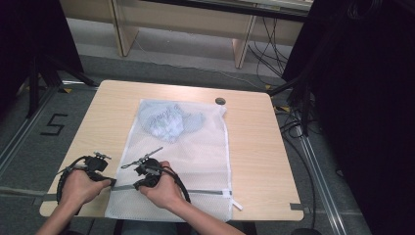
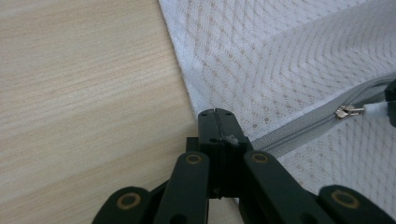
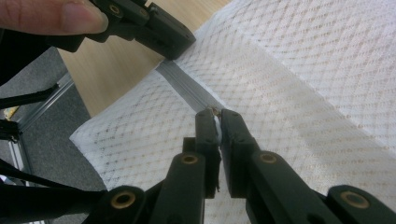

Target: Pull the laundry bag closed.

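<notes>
A white mesh laundry bag lies flat on the wooden table, with a pale blue garment inside near its far end. A grey zipper crosses the bag's near end. My left gripper is shut on the zipper's left end at the bag's edge. Just to its right, my right gripper is shut on the zipper's white pull tab. The metal slider sits close to the left end. In the right gripper view the left gripper clamps the bag's corner.
A small dark disc rests on the table by the bag's far right corner. A white tag sticks out at the zipper's right end. Bare wood lies left and right of the bag. Dark stands and cables flank the table.
</notes>
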A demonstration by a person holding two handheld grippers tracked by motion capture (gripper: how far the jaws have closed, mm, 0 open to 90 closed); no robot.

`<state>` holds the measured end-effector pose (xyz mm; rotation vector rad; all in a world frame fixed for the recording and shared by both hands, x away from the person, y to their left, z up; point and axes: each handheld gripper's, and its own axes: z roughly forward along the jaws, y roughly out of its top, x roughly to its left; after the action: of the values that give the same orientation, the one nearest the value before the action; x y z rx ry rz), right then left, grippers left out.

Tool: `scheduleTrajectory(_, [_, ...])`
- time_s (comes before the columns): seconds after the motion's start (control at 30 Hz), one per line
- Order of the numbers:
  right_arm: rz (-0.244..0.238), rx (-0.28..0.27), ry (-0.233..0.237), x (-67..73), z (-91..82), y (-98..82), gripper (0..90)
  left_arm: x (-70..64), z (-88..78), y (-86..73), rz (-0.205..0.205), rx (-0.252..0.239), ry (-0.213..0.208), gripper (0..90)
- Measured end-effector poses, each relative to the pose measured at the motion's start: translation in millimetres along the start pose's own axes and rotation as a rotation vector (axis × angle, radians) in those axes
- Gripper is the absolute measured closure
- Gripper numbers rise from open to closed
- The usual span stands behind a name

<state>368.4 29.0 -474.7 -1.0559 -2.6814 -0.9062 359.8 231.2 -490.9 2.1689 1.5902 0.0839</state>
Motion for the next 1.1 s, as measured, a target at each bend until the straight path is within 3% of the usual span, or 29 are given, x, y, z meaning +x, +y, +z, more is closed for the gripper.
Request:
scheduleTrajectory(0.33, [0.011,0.003,0.007,-1.6,-4.5,-2.1,87.1,0.5,0.0,0.0,-0.002,0.000,-0.002,90.0])
scheduleTrajectory(0.4, [0.002,0.001,0.003,-2.9,-5.8,-2.3,87.1,-0.4,1.1,-0.1,-0.018,-0.013,0.003,90.0])
scheduleTrajectory(1.1, [0.008,0.002,-0.010,-7.4,-14.5,-5.8,87.1,0.6,-0.1,0.1,0.000,0.002,-0.002,90.0])
